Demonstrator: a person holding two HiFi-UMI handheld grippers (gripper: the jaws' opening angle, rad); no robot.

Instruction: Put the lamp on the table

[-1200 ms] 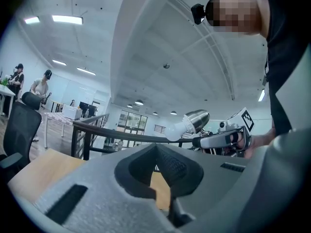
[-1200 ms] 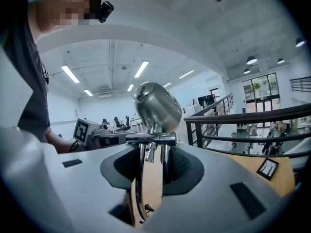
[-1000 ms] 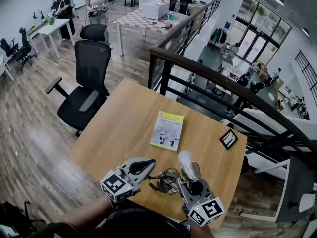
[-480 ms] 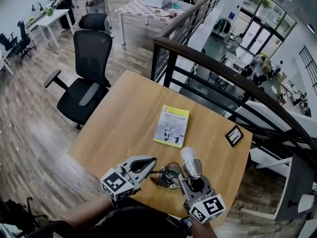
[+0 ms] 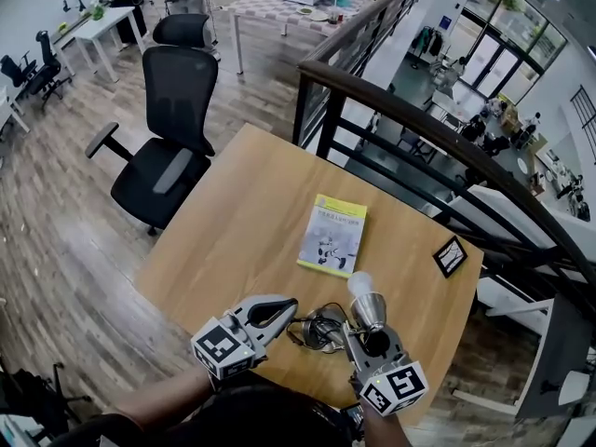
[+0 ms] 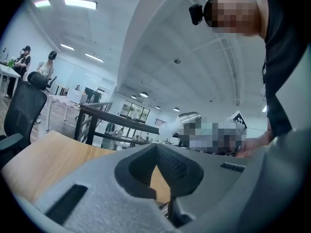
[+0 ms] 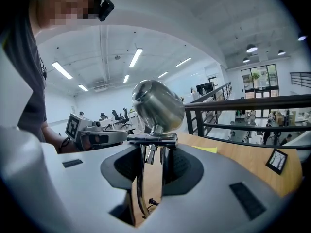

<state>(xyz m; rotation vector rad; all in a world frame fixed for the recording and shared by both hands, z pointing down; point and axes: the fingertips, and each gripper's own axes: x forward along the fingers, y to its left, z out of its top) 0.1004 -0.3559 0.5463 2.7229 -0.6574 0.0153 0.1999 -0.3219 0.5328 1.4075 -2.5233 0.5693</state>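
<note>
The lamp (image 5: 369,309) has a chrome shade, a white bulb (image 5: 358,284) and a dark tangle of cord and base (image 5: 315,330). It hangs just above the near end of the wooden table (image 5: 233,222). My right gripper (image 5: 372,335) is shut on its chrome stem below the shade (image 7: 158,106), which fills the middle of the right gripper view between the jaws (image 7: 154,154). My left gripper (image 5: 287,306) is to the left of it, jaws together, with a thin bit of cord pinched low between them (image 6: 163,178). The shade (image 6: 190,117) shows beyond it.
A yellow-green booklet (image 5: 335,235) lies mid-table just beyond the bulb. A small black-framed card (image 5: 451,256) stands near the right edge. A dark railing (image 5: 419,110) runs behind the table with a drop beyond. A black office chair (image 5: 168,119) stands to the left.
Both grippers and the lamp have sunk a little toward the tabletop and drifted slightly right. Both grips look unchanged.
</note>
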